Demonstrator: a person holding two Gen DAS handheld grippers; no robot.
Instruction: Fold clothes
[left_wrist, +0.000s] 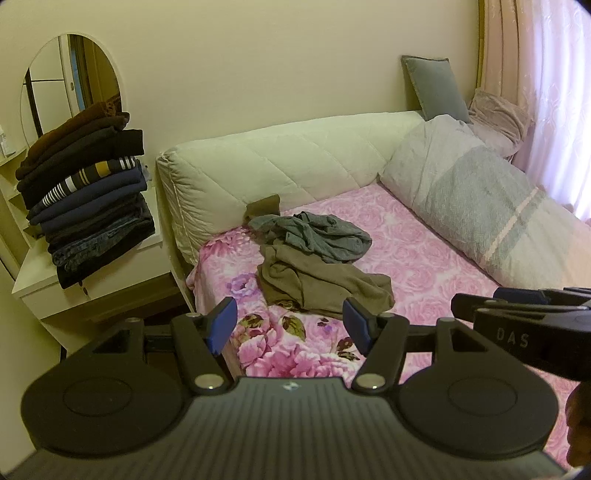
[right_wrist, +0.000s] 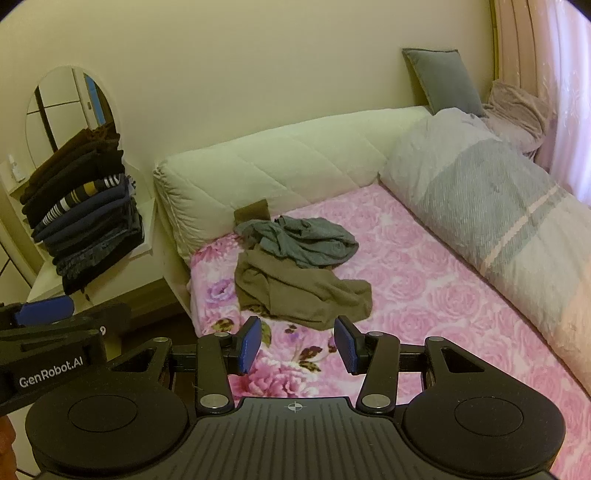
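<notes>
Two crumpled garments lie on the pink floral bed near its left edge: an olive-brown one in front and a grey one behind it, overlapping. In the right wrist view they are the olive-brown garment and the grey garment. My left gripper hovers over the bed's near corner, open, with nothing between its blue pads. My right gripper is beside it, also open and empty, just short of the olive garment. Each gripper shows in the other's view at the frame edge.
A tall stack of folded dark clothes sits on a white dresser left of the bed, under an oval mirror. A padded cream headboard, a rolled grey quilt, a grey cushion and pink curtains border the bed.
</notes>
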